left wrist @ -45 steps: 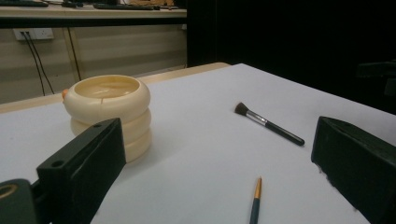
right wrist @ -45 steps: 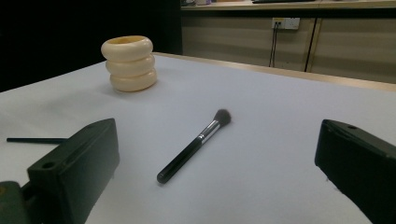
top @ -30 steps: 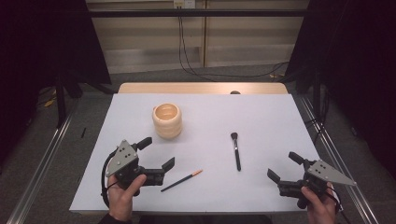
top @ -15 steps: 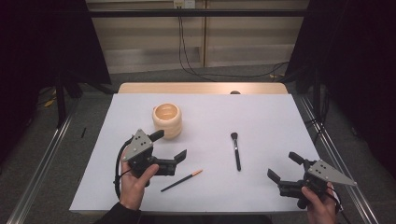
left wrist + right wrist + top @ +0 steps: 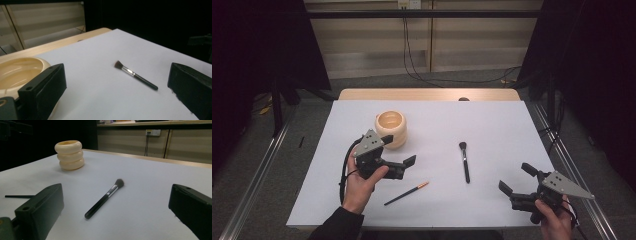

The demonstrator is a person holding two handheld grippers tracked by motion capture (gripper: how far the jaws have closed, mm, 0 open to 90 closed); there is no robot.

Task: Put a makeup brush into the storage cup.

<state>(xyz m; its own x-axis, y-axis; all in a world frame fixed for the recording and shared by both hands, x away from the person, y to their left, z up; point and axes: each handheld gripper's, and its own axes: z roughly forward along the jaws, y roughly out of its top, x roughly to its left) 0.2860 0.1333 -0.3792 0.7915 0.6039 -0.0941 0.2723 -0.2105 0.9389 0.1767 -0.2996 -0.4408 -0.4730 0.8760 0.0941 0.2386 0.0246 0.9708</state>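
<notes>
Cream-coloured, the ribbed holder stood far left on the white sheet, just beside the left gripper, jaws apart and empty. The makeup brush lay mid-table, the pencil nearer. The right gripper, near right, gaped empty.

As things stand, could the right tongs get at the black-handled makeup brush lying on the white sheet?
Probably yes. The right tongs are open and empty, and the black-handled makeup brush lies flat between their jaws' line of sight with bare white sheet around it. The ribbed cream holder stands well off.
</notes>
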